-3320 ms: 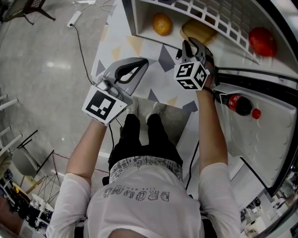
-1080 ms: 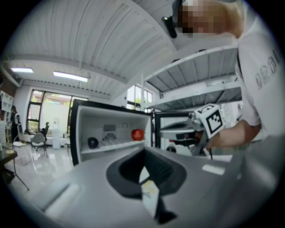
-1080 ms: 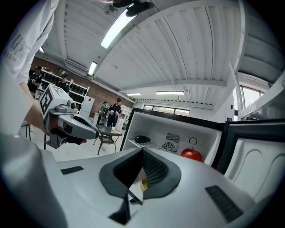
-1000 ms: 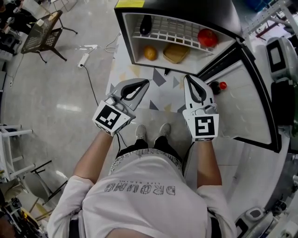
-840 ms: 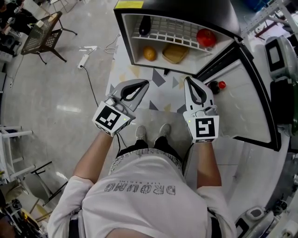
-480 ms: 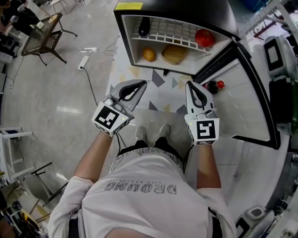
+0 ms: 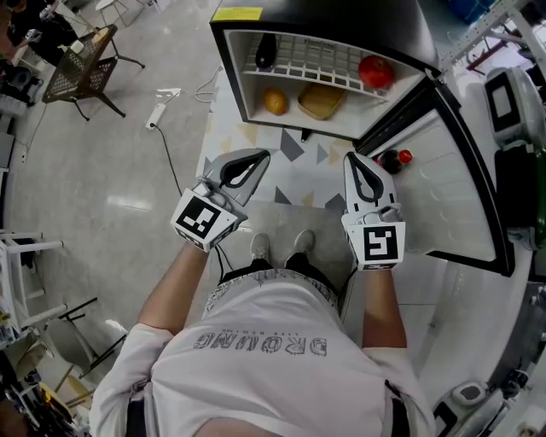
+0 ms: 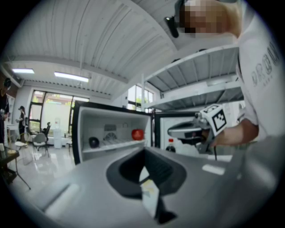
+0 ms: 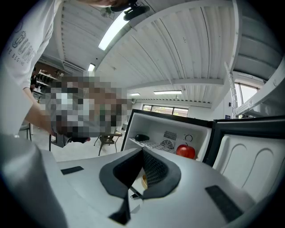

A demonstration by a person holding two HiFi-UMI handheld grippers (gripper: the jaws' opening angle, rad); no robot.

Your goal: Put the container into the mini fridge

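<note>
fig. left tongs (image 7: 264, 155): jaws closed tip to tip, with nothing between them; the left gripper view shows only the dark oval hollow behind the meeting tips. right tongs (image 7: 351, 158): jaws likewise pressed together and empty, as the right gripper view shows. the two tongs are held side by side, well apart from each other, over a patterned floor mat (image 7: 300, 152). both point toward the open mini fridge (image 7: 341, 15) and touch no object. the person's shoes (image 7: 260, 247) stand on the mat between and below them.

the container (image 7: 322, 101), yellowish, lies on the fridge's bottom under the wire shelf (image 7: 317, 58), just beside an orange (image 7: 275, 101) on its left. it is apart from both tongs. on the shelf a dark object (image 7: 265, 49) lies at the left end and a red apple (image 7: 376, 71) at the right end. the fridge door (image 7: 456, 175) is swung wide to the right. a dark bottle with a red cap (image 7: 393, 160) sits in the door's rack, near the right tongs' tips.
</note>
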